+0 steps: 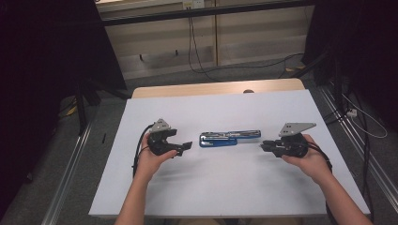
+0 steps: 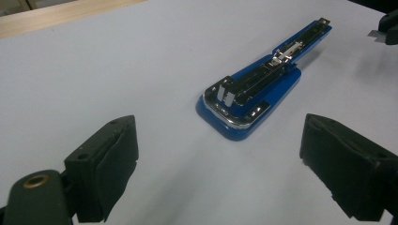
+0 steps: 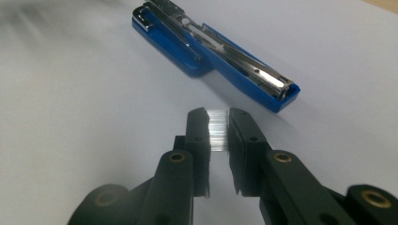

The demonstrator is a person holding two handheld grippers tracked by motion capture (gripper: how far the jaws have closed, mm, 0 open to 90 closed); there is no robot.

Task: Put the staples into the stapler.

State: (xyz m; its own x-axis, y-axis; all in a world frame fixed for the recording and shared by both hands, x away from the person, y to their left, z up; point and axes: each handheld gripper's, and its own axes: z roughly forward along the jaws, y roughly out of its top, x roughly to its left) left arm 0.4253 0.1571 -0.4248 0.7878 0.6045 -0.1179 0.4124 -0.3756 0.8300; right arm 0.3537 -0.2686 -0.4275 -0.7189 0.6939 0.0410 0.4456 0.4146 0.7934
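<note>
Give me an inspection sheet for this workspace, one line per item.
Surface: white sheet over a wooden table.
Job's things: blue stapler, opened flat; strip of staples.
Clutter: nothing seen.
Grippers: left gripper open, short of the stapler; right gripper shut on the staples.
Cables: one trails from each gripper; more on the floor behind.
Surroundings: dark curtains, wooden wall panels, metal rails beside the table.

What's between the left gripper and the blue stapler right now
Nothing: in the left gripper view, bare white table lies between the open left gripper and the blue stapler.
</note>
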